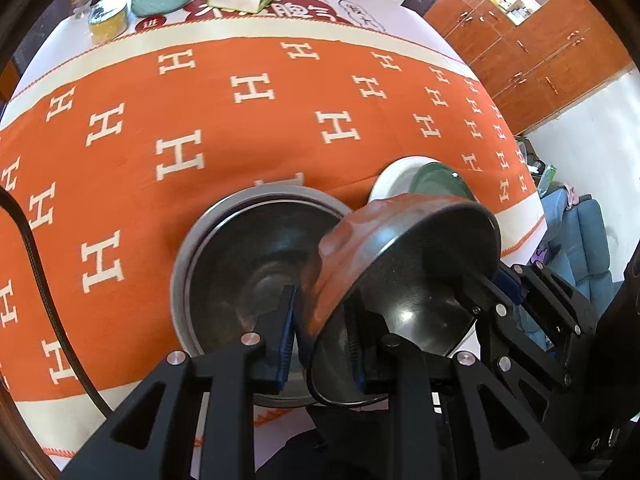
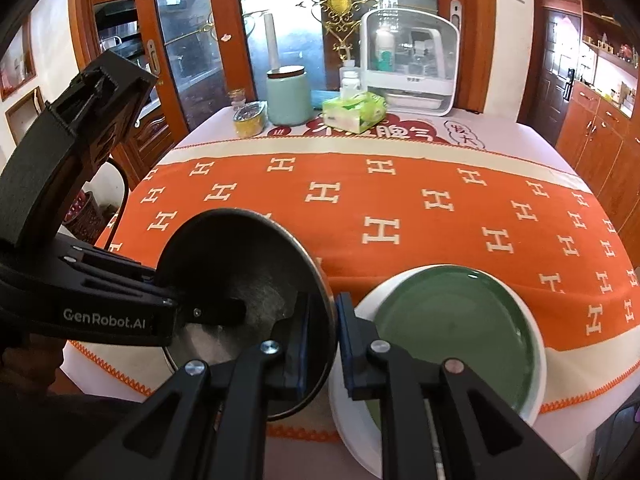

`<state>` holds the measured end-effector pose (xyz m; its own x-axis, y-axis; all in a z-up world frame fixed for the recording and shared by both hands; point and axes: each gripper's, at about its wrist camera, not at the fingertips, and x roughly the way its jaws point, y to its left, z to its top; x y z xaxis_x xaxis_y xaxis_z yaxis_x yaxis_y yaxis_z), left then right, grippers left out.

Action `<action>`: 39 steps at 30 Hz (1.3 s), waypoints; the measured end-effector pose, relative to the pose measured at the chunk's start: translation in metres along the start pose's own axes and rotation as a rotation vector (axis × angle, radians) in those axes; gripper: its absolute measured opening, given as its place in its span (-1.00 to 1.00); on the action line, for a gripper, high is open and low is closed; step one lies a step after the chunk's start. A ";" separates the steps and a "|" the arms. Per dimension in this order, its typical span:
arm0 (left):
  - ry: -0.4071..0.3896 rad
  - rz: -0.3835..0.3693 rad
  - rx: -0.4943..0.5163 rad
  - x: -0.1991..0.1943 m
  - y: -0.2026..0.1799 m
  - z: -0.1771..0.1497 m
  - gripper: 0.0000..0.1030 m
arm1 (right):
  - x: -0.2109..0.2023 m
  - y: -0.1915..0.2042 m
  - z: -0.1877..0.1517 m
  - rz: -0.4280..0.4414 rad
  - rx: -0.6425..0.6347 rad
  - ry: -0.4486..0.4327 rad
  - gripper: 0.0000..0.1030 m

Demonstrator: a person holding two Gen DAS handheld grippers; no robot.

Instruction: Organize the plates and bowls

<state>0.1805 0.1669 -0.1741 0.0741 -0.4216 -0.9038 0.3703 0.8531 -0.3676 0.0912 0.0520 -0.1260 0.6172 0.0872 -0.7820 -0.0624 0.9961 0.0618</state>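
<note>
Both grippers clamp one bowl's rim: the left gripper [image 1: 320, 336] on its near wall, the right gripper [image 2: 322, 344] on the opposite side. That brown, black-lined bowl [image 1: 404, 264] hangs tilted over a steel bowl [image 1: 240, 256] near the cloth's [image 1: 248, 128] front edge. Beside it, a green plate [image 2: 452, 328] lies on a white plate [image 2: 536, 344].
</note>
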 end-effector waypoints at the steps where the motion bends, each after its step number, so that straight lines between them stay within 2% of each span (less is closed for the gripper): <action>1: 0.003 0.000 -0.009 0.000 0.004 0.000 -0.60 | 0.004 0.002 0.001 0.007 -0.003 0.008 -0.72; 10: 0.064 0.013 -0.059 0.015 0.028 0.005 -0.57 | 0.026 0.011 0.004 0.031 -0.025 0.069 -0.72; 17: 0.077 0.037 -0.079 0.020 0.034 0.009 -0.53 | 0.035 0.014 0.003 0.027 -0.049 0.120 -0.70; 20: 0.076 0.037 -0.083 0.020 0.034 0.010 -0.49 | 0.034 0.015 0.004 0.032 -0.053 0.125 -0.67; 24: 0.073 0.045 -0.078 0.018 0.033 0.009 -0.48 | 0.033 0.015 0.003 0.037 -0.055 0.132 -0.50; 29: 0.062 0.063 -0.051 0.014 0.029 0.009 -0.38 | 0.027 0.012 0.000 0.033 -0.043 0.136 -0.44; 31: 0.054 0.097 -0.026 0.011 0.025 0.009 -0.22 | 0.025 0.009 -0.001 0.026 -0.036 0.141 -0.33; 33: 0.040 0.115 -0.008 0.009 0.023 0.008 -0.18 | 0.023 0.005 -0.003 0.020 -0.024 0.147 -0.28; 39: 0.012 0.117 0.010 -0.002 0.021 0.005 -0.06 | 0.015 -0.009 -0.002 0.026 0.032 0.161 -0.25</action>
<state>0.1929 0.1839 -0.1790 0.1060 -0.3152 -0.9431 0.3693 0.8931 -0.2570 0.0989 0.0443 -0.1396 0.4817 0.1130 -0.8690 -0.0500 0.9936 0.1014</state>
